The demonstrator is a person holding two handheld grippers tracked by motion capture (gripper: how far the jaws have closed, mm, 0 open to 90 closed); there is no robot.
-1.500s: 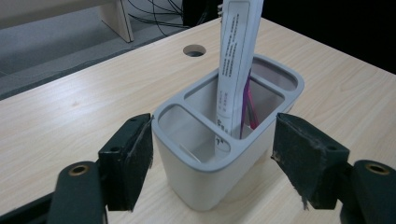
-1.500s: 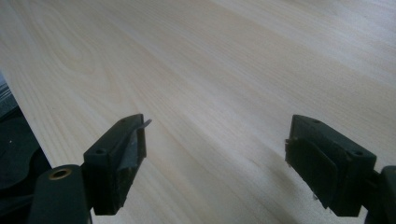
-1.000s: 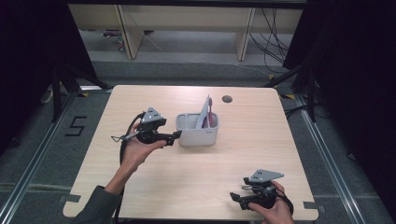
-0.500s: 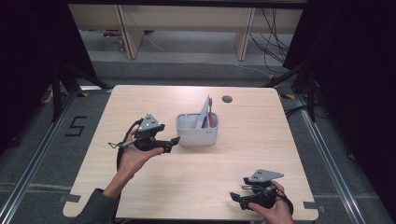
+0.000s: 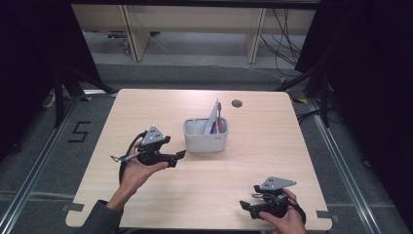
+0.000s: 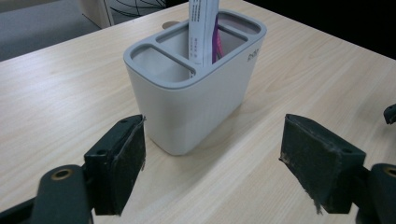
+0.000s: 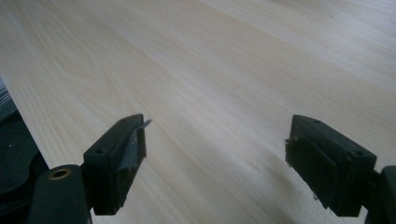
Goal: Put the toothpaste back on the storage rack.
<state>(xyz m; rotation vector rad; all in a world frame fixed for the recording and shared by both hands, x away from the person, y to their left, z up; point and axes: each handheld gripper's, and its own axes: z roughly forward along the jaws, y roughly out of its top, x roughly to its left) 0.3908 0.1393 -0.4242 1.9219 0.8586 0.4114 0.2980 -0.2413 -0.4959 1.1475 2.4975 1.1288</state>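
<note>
Three compartments divide the grey holder (image 6: pixel 196 88), which stands upright on the table (image 5: pixel 272 146) toward its far middle, with a white tube (image 6: pixel 201 28) and a pink toothbrush (image 6: pixel 218 44) leaning in one end. Just beside it, the left gripper (image 5: pixel 181 155) points at its near wall, jaws spread wide and empty. Well apart, at the near right edge, the right gripper (image 5: pixel 243 205) hangs low over bare wood, jaws wide too.
</note>
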